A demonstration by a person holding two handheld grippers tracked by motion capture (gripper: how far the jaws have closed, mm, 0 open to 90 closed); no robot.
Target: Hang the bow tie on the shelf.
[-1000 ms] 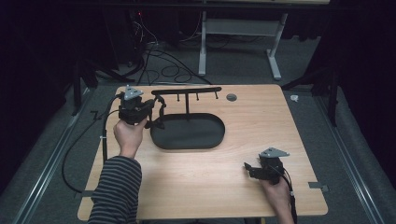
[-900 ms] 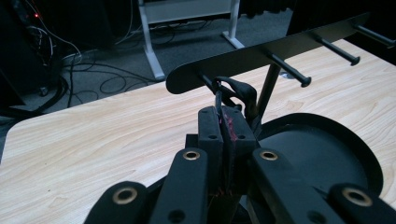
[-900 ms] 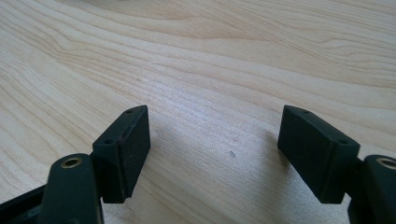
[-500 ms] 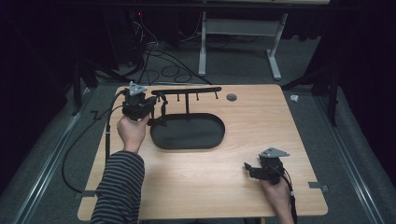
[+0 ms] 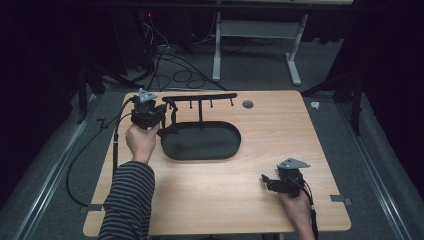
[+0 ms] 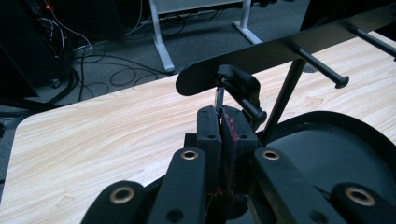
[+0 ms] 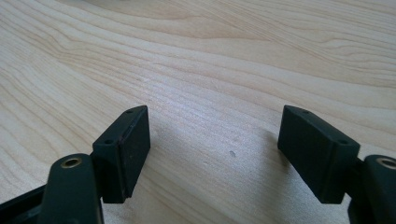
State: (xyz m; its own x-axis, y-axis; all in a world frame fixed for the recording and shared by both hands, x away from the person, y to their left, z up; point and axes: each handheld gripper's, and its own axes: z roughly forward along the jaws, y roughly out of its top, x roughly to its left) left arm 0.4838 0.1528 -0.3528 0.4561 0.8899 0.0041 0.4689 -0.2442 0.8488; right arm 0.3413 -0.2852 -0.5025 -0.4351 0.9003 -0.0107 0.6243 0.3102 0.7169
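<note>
My left tongs [image 6: 219, 122] pinch a thin key [image 6: 218, 99] by the rack's end peg [image 6: 243, 100], right tongs [image 7: 215, 154] spread idle; a loose grip could drop it into the tray [image 6: 336, 158].

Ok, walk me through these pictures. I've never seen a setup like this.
There is no robot here. A person holds a hand-held two-jaw gripper in each hand at a wooden table. The high view looks down from above. Each of the other two views comes from a camera riding on one gripper. On the table stands a black peg stand with an oval base. The left gripper is shut on the thin metal part of a small black piece at the stand's end peg; I cannot tell what the piece is. The right gripper is open, holds nothing, and is low over bare wood.
</note>
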